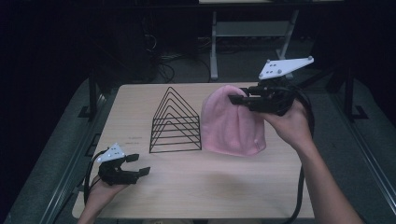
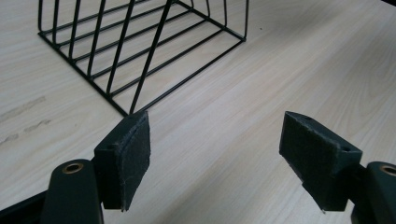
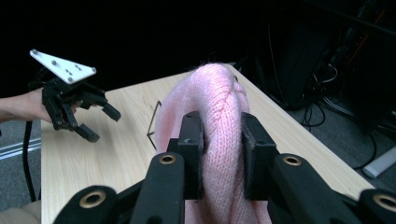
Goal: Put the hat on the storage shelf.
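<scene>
A pink knit hat (image 1: 232,123) hangs by its top from my right gripper (image 1: 235,99), its lower edge on or just above the wooden table (image 1: 205,186). In the right gripper view both pads pinch a thick fold of the hat (image 3: 217,107), so that gripper (image 3: 223,161) is shut on it. A black wire rack (image 1: 175,122) of nested triangles stands left of the hat. My left gripper (image 1: 138,164) rests low near the table's front left corner, open with nothing between its pads (image 2: 125,156). The rack's corner (image 2: 140,56) lies just beyond its jaws.
Dark floor, cables and a metal stand leg (image 1: 214,51) lie behind the table. The table's front middle is bare wood. My left gripper (image 3: 95,123) also appears far off in the right gripper view.
</scene>
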`<state>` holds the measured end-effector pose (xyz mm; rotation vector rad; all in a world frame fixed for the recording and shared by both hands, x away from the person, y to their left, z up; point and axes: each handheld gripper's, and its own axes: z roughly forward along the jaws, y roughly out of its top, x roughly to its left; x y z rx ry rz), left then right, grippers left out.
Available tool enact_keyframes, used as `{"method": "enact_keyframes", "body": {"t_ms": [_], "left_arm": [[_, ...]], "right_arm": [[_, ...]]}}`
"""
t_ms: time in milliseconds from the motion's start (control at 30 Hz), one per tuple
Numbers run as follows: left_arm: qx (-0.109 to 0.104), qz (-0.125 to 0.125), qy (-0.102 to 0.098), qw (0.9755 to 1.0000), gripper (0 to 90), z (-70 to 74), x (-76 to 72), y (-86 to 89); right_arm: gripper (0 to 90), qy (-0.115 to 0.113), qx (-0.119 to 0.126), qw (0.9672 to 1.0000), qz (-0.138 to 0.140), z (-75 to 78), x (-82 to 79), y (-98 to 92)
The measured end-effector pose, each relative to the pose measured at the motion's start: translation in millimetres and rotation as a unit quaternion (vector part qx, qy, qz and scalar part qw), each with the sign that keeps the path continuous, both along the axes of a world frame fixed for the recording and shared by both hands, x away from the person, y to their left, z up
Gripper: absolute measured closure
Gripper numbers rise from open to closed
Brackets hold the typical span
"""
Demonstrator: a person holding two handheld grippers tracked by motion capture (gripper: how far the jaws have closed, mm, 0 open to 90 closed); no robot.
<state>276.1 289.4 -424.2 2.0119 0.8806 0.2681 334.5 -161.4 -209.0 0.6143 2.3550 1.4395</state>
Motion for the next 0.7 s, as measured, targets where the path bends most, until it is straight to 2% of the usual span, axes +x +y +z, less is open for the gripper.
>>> {"method": "enact_keyframes", "body": {"t_ms": [167, 333, 700], "left_arm": [[-0.002, -0.013, -0.004, 0.9999, 24.5, 8.2, 4.9, -4.9], [0.007, -0.029, -0.011, 0.9995, 24.5, 19.4, 10.6, -11.1], [0.007, -0.064, -0.025, 0.9976, 24.5, 45.1, 23.0, -29.1]], "right_arm": [[72.7, -0.007, -0.003, 0.9999, 0.007, 6.3, 4.7, 7.3], [72.7, -0.005, 0.002, 0.9999, 0.009, 7.3, 10.7, 9.4], [72.6, -0.009, 0.005, 0.9997, 0.021, 14.8, 16.7, 18.9]]}}
